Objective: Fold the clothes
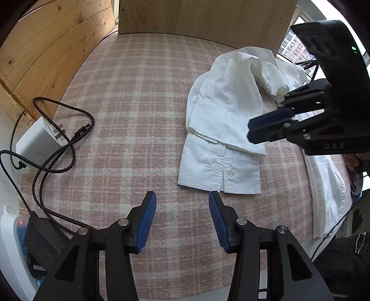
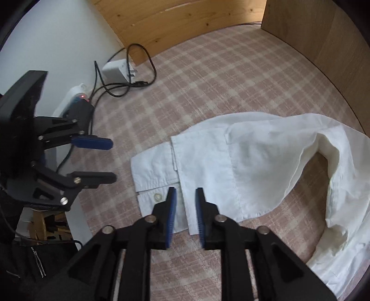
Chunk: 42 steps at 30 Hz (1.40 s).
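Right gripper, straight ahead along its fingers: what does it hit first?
Probably the white shirt: the right gripper points down at the buttoned cuff, open jaws astride the sleeve edge. Nothing shows between its fingertips and the cloth; the gap is hard to judge from the wrist view.

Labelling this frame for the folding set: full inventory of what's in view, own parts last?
shirt: 1, white, crumpled on the blanket, a sleeve stretched toward the grippers
cuff: 1, white, one clear button, flat at the sleeve's end
blanket: 1, pink and cream plaid, covers the surface
charger brick: 1, white, at the blanket's edge by the wood panels
cable: black, looped beside the brick; count unclear
power strip: 1, white, red light on, black plug in it
wood panels: light wood, along the far sides
left gripper: black, blue pads, open, short of the cuff
right gripper: black, blue pads, open, over the cuff
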Available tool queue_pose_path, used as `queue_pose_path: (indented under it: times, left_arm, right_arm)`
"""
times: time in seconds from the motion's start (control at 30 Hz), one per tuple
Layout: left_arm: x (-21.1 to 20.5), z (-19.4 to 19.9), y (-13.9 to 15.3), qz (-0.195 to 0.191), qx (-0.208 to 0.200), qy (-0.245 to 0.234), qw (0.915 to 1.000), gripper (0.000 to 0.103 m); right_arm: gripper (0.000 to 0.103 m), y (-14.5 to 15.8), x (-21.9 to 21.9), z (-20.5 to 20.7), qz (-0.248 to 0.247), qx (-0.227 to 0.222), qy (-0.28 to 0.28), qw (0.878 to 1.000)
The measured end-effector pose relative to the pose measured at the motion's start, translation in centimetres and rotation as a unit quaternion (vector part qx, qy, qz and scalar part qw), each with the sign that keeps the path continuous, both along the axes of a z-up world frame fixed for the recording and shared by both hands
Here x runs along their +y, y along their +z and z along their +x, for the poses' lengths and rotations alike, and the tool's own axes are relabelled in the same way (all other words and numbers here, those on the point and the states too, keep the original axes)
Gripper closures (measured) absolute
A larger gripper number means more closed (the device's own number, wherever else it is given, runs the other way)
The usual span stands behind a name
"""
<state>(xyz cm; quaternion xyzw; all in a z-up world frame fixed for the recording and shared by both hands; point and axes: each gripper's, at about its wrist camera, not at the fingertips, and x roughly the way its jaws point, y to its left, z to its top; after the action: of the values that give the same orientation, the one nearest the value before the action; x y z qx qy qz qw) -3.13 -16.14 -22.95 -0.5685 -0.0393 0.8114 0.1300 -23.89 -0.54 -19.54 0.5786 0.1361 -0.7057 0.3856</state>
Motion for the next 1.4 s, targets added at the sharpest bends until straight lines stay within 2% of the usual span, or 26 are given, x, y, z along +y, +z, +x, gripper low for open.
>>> queue_pose_path:
  times: [0.07, 0.27, 0.33, 0.4, 0.5, 0.63, 0.73, 0.87, 1.03, 1.13, 1.2, 1.23, 1.3, 1.4]
  left_arm:
    - [0.1, 0.3, 0.2, 0.002, 0.001, 0.0, 1.0, 0.058]
    - [0.1, 0.9, 0.6, 0.005, 0.001, 0.004, 1.0, 0.058]
    - [0.0, 1.0, 0.5, 0.003, 0.0, 0.007, 1.0, 0.058]
    - [-0.1, 1.2, 0.5, 0.003, -0.002, 0.01, 0.9999, 0.058]
    - [-0.2, 1.5, 0.6, 0.004, -0.002, 0.01, 0.9999, 0.058]
    - [-0.3, 1.7, 0.8, -0.001, 0.0, 0.009, 1.0, 0.058]
    - [-0.6, 1.8, 1.0, -0.002, 0.001, 0.012, 0.9999, 0.058]
    - [-0.9, 1.7, 1.1, 0.006, 0.001, 0.011, 0.9999, 0.058]
    - [-0.6, 1.2, 2.0, 0.014, 0.011, -0.002, 0.9998, 0.057]
    - [-0.3, 0.4, 2.4, 0.018, 0.011, -0.012, 0.9997, 0.057]
    - [0.1, -0.8, 2.2, 0.024, 0.006, -0.02, 0.9995, 0.057]
    - [0.4, -1.4, 2.1, 0.027, 0.003, -0.025, 0.9993, 0.057]
    - [0.9, -2.8, 1.7, 0.032, -0.004, -0.033, 0.9989, 0.057]
    - [2.0, -4.9, 0.1, 0.007, -0.027, -0.038, 0.9989, 0.058]
  right_arm:
    - [0.06, -0.4, 0.0, -0.4, 0.01, 0.001, 0.006, 1.0]
    - [0.059, -1.4, 0.0, -1.6, 0.039, 0.004, 0.025, 0.999]
    - [0.064, -1.8, 0.0, -2.0, 0.048, 0.005, 0.032, 0.998]
    - [0.098, -2.2, 0.0, -2.5, 0.058, 0.006, 0.038, 0.998]
    - [0.099, -2.2, 0.4, -3.1, 0.058, 0.003, 0.031, 0.998]
    - [0.099, -0.8, 0.9, -2.4, -0.006, -0.039, 0.017, 0.999]
    - [0.099, 0.0, -0.2, 0.3, -0.024, -0.061, 0.052, 0.996]
    - [0.099, -1.4, -2.3, 4.0, 0.0, -0.06, 0.099, 0.993]
    - [0.099, -3.4, -2.7, 4.4, 0.028, -0.058, 0.115, 0.991]
    - [0.092, -3.8, -2.2, 3.8, 0.031, -0.07, 0.1, 0.992]
    - [0.068, -2.6, -0.6, 3.2, 0.002, -0.087, 0.071, 0.994]
    - [0.063, -1.5, 0.7, 3.0, -0.02, -0.085, 0.053, 0.995]
    - [0.06, 0.5, 3.5, 2.8, -0.061, -0.08, 0.019, 0.995]
    - [0.06, 3.1, 8.6, 2.7, -0.085, -0.05, -0.046, 0.994]
